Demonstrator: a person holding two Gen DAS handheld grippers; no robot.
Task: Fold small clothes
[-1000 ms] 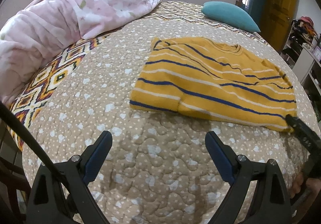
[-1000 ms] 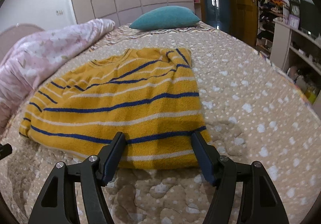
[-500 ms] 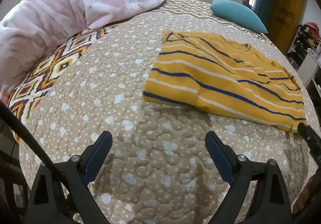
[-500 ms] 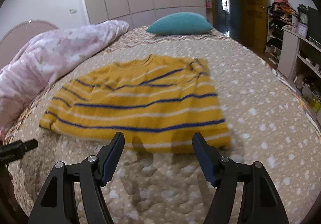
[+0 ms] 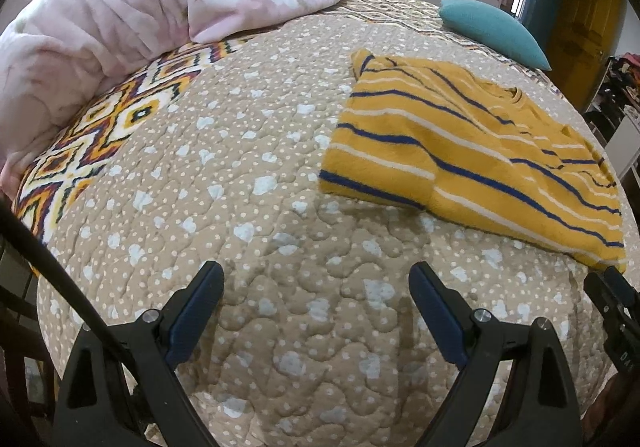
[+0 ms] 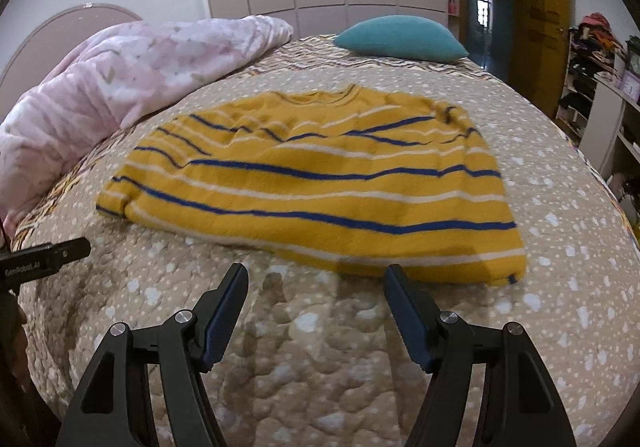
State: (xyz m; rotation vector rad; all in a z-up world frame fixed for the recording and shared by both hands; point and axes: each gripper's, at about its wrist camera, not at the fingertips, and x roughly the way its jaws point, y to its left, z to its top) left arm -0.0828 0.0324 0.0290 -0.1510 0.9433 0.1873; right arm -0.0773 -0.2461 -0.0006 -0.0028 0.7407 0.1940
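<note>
So the yellow striped sweater (image 6: 316,183) is lying flat on the bed, sleeves tucked in so it reads as a wide rectangle, hem toward the near edge and collar toward the far side. Its long axis runs left to right across the bed. That's the bit that matters: the right gripper (image 6: 316,287) sits just short of the hem, fingertips at the edge of the fabric and pointing straight across the short way, so it's clearly the nearer one. The left gripper (image 5: 316,287) is over bare quilt, with the sweater (image 5: 472,163) off to its right and farther away, near left corner closest to it.

Both grippers are spread apart with nothing between the fingers, the left a bit wider than the right. Neither is touching the cloth that I can see.

The knit looks thick and fuzzy, kind of fleecy, mustard yellow with navy and cream stripes, a bit rumpled up near the collar. My guess is it'll drape heavy and hold a fold fine.

Under it is a tan quilted bedspread (image 6: 560,247) with white dots and puffy stitching. Far left there's a bunched pink floral blanket (image 6: 132,75), plush and ridged. A teal pillow (image 6: 400,37) sits at the far end.
</note>
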